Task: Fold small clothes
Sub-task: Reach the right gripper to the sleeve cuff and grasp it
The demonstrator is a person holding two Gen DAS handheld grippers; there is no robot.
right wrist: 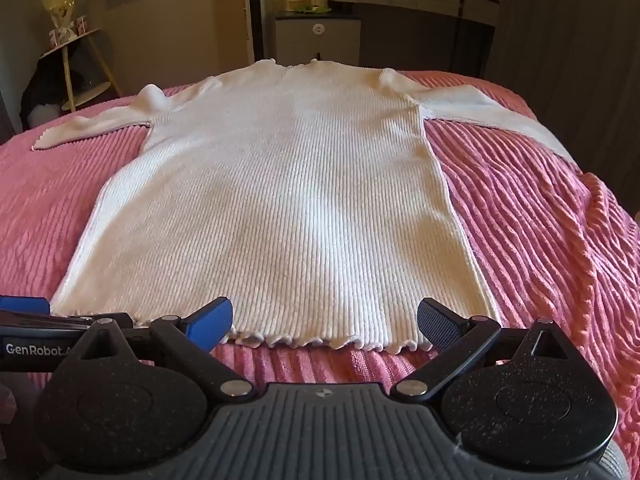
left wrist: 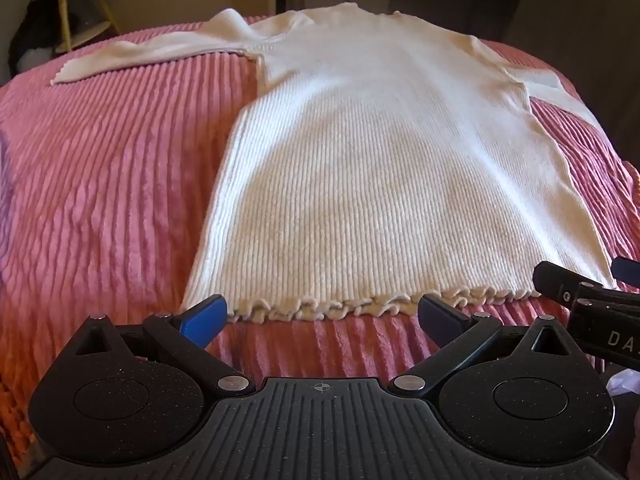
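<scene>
A white ribbed long-sleeved top (left wrist: 360, 168) lies flat on a pink ribbed bedspread (left wrist: 100, 168), hem toward me and both sleeves spread out sideways. It also shows in the right wrist view (right wrist: 280, 208). My left gripper (left wrist: 320, 314) is open and empty, just short of the frilled hem near the top's left corner. My right gripper (right wrist: 325, 322) is open and empty at the hem near the right corner. The right gripper shows at the right edge of the left wrist view (left wrist: 592, 296). The left gripper shows at the left edge of the right wrist view (right wrist: 36, 324).
The pink bedspread (right wrist: 540, 220) drops off at the right. Behind the bed stand a small side table (right wrist: 80, 64) at the left and a dark cabinet and dresser (right wrist: 400, 20) at the back.
</scene>
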